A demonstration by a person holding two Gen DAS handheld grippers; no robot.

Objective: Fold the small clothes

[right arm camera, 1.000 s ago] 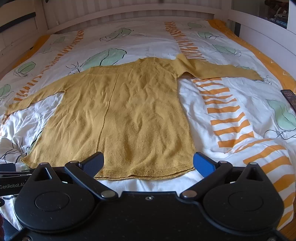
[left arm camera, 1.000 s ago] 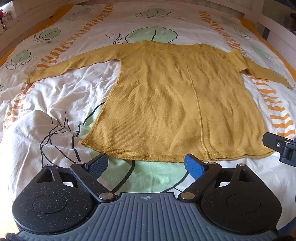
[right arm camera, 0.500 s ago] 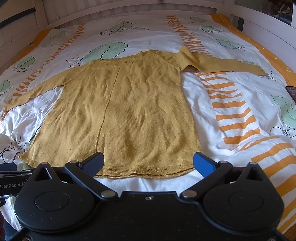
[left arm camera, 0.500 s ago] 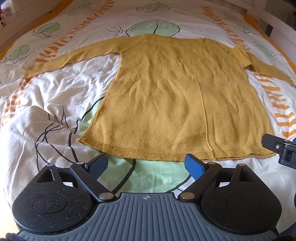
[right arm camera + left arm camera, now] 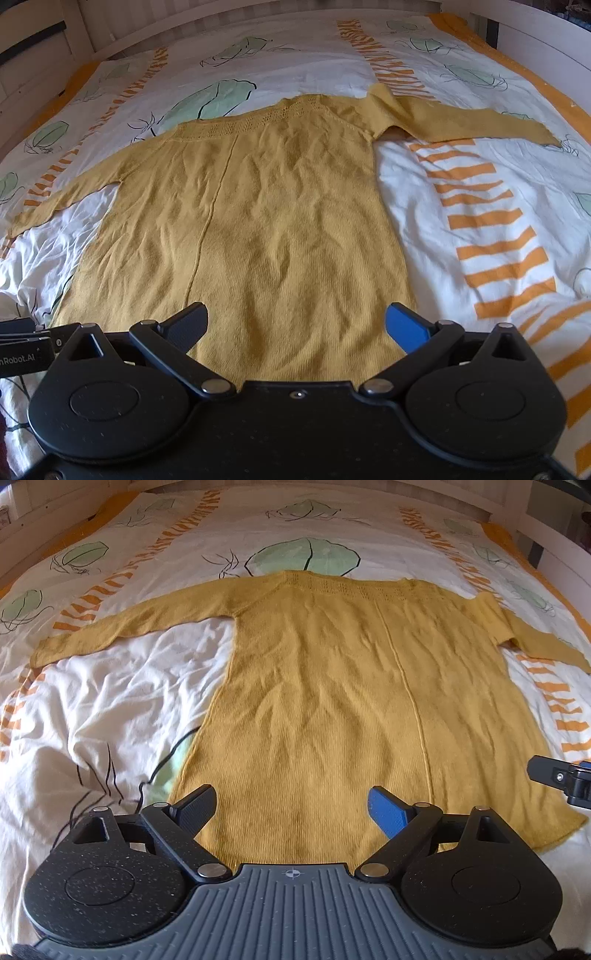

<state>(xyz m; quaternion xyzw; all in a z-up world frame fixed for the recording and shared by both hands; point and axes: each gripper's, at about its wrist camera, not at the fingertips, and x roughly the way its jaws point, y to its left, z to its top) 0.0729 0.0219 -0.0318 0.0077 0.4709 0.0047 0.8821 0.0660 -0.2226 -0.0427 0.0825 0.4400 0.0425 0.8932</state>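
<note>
The mustard sweater lies flat and wholly unfolded across the centre of the patterned duvet, sleeves spread to upper left and right, while the left gripper and right gripper hover wide-jawed and empty over its hem, so every fold remains.

Matt knitted sweater on creased cotton duvet.

I hold both grippers side by side, angled downward. My left gripper and right gripper have jaws spread wide, nothing betw. them.
</note>
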